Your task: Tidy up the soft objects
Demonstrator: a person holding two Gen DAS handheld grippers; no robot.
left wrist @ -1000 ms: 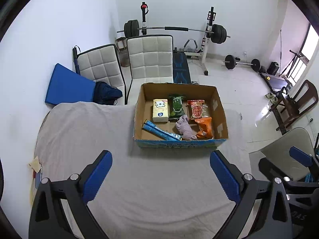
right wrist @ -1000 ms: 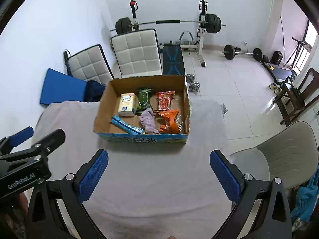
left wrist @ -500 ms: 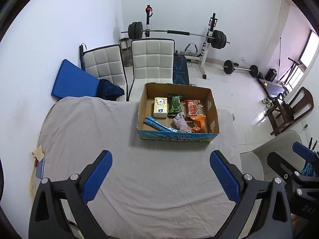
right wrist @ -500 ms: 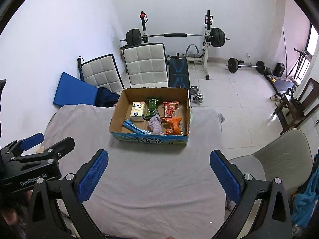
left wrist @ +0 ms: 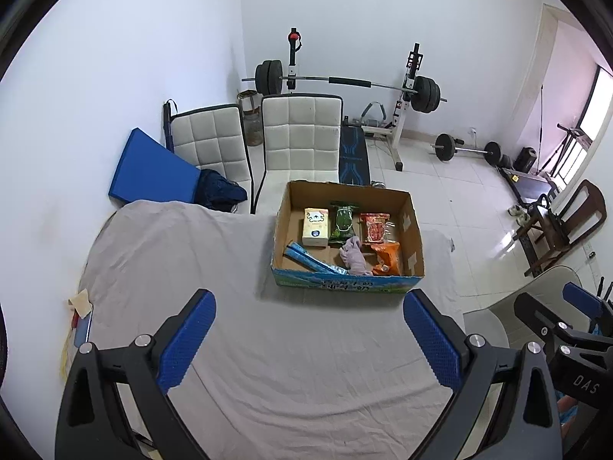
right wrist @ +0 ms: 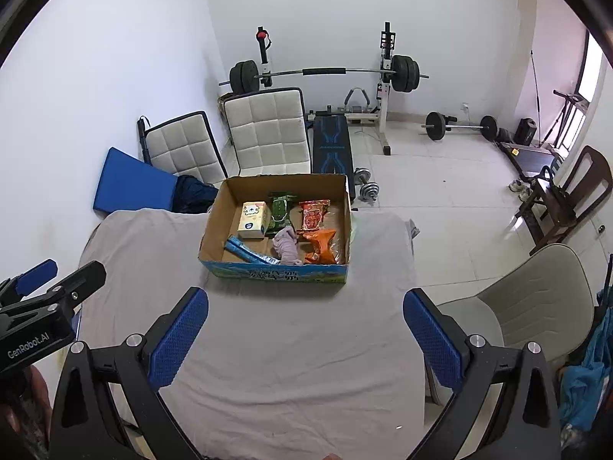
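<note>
An open cardboard box stands on the far part of a grey-clothed table. In it lie a cream tissue pack, a green packet, a red snack bag, an orange bag, a pinkish cloth and a blue strip pack. My left gripper and right gripper are open and empty, held high above the table's near side.
Two white padded chairs and a blue mat stand behind the table. A weight bench with a barbell is at the back wall. A beige chair is right of the table, a wooden chair farther right.
Both grippers have pulled back and up from the box, which now looks smaller and farther. Both stay open and empty. The box contents have not moved.
</note>
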